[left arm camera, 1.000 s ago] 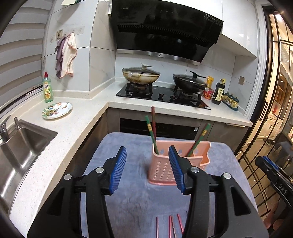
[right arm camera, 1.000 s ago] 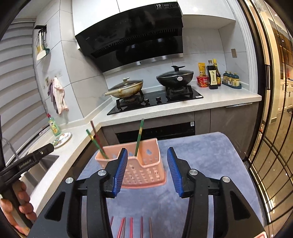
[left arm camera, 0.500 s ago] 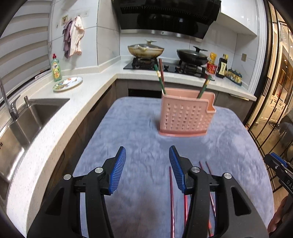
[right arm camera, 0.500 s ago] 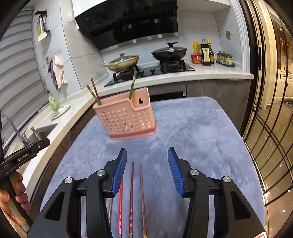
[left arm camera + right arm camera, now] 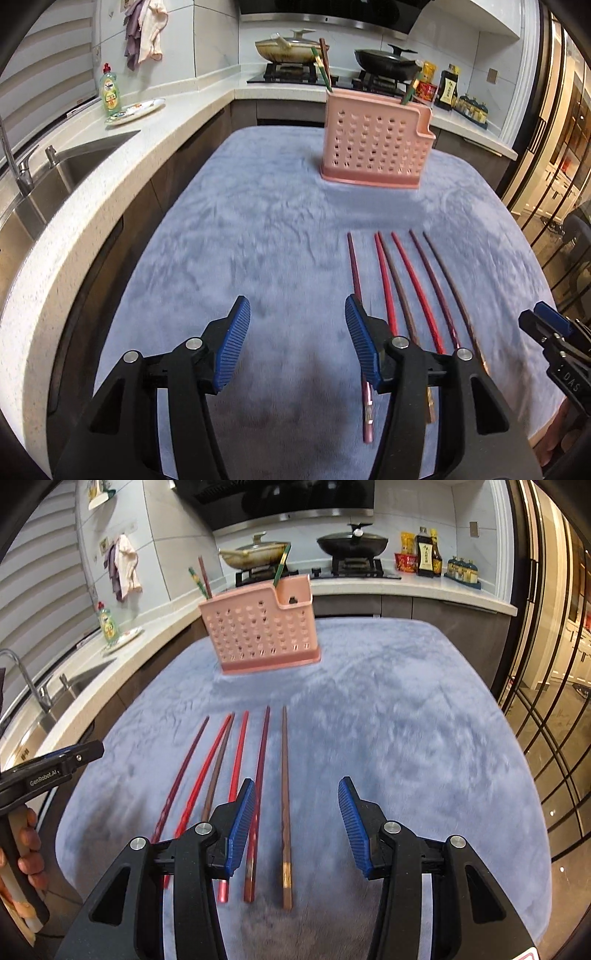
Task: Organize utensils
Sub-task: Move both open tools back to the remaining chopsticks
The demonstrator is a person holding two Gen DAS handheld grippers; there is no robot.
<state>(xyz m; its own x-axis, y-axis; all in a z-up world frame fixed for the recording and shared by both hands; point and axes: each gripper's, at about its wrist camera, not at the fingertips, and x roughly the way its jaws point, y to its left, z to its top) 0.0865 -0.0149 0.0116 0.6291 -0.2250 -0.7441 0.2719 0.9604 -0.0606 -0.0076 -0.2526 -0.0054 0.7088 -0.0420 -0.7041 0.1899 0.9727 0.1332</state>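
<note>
A pink perforated utensil holder [image 5: 376,143] stands at the far side of the grey-blue cloth [image 5: 258,229]; it also shows in the right wrist view [image 5: 260,627]. Three chopsticks stand in it. Several red and brown chopsticks [image 5: 406,288] lie side by side on the cloth, also seen in the right wrist view [image 5: 243,775]. My left gripper [image 5: 297,343] is open and empty, just left of them. My right gripper [image 5: 295,823] is open and empty above the near end of the brown chopstick [image 5: 285,805].
A white counter [image 5: 122,155] with a sink [image 5: 55,173], a dish soap bottle [image 5: 110,90] and a plate [image 5: 135,110] runs along the left. A hob with two pans [image 5: 288,50] is behind. Glass doors [image 5: 554,686] stand at the right.
Both grippers have pulled back from the holder and tilted down toward the near part of the cloth. The lying chopsticks have come into full view. Both stay open.
</note>
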